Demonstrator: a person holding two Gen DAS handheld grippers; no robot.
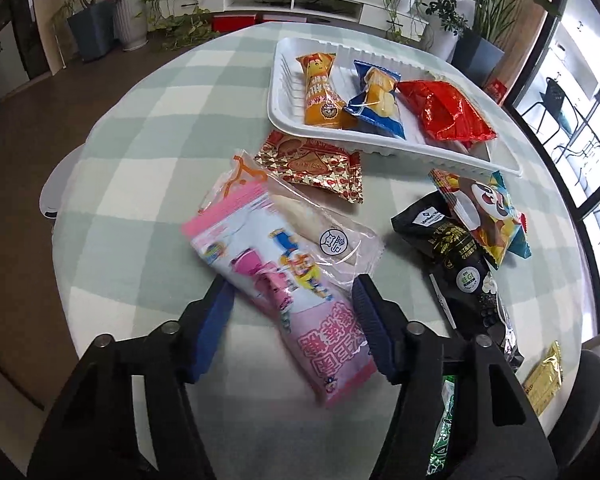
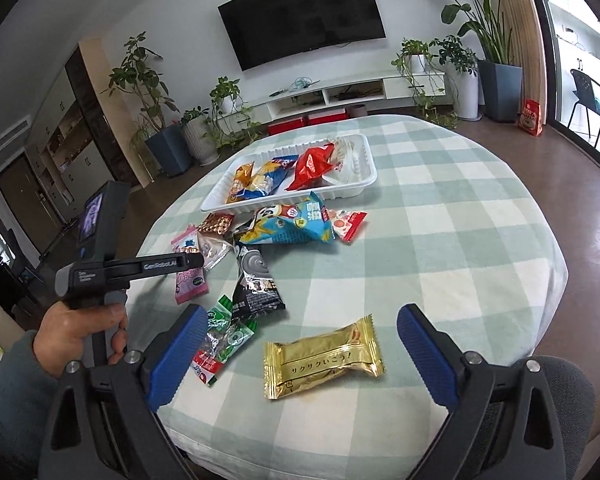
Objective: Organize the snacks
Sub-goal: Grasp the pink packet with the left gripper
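Since our left fingers (image 1: 290, 320) sat wide around the slippery pink pack (image 1: 284, 276), closing there risked squirting it out; right fingers (image 2: 300, 354) gaped too.

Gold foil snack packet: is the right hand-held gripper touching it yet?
Apart. The right wrist view shows tablecloth between the gold foil snack packet and both fingers of the right hand-held gripper.

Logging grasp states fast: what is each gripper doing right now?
Left gripper: open, fingers either side of the pink snack packet, not closed on it.
Right gripper: open, holding nothing, gold snack packet between its fingers.
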